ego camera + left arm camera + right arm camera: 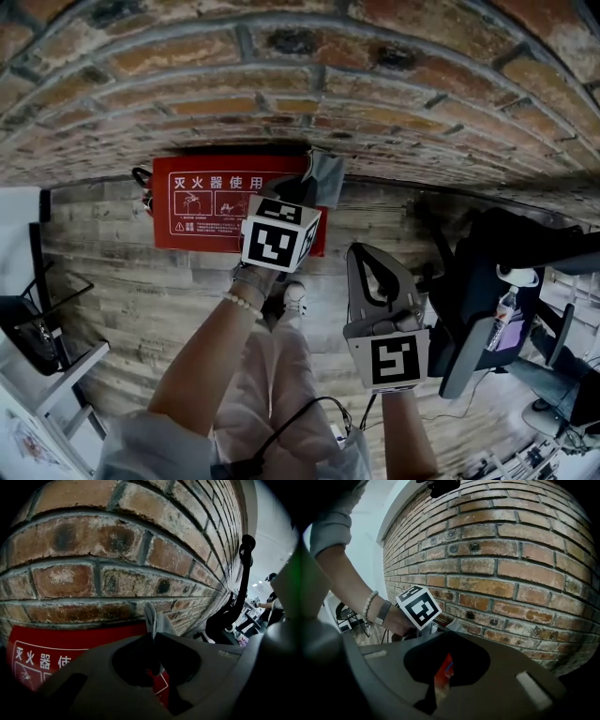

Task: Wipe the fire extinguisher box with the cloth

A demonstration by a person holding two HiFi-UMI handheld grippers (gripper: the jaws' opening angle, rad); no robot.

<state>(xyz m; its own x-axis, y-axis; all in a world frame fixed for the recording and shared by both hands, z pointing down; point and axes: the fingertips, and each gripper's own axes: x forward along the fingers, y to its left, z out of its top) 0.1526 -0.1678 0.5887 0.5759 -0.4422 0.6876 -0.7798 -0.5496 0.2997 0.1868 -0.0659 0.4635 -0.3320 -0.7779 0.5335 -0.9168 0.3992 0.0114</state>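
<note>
**Thin pinch, rough brick — the cloth may slip**

The left gripper (306,184) has its jaws closed on the cloth (328,176), at the 1 o'clock corner of the box (202,214) by the wall (281,84); only an edge looks pinched, so a stroke could drag it free — or snag it on brick; the right gripper (360,251), at 5 o'clock, has its jaws together, empty.

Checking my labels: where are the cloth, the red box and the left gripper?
cloth (159,620), left gripper view, on the grey fold above the jaws.
red box (192,214), head view, on its printed red face.
left gripper (152,638), left gripper view, where its jaws pinch the cloth.
</note>
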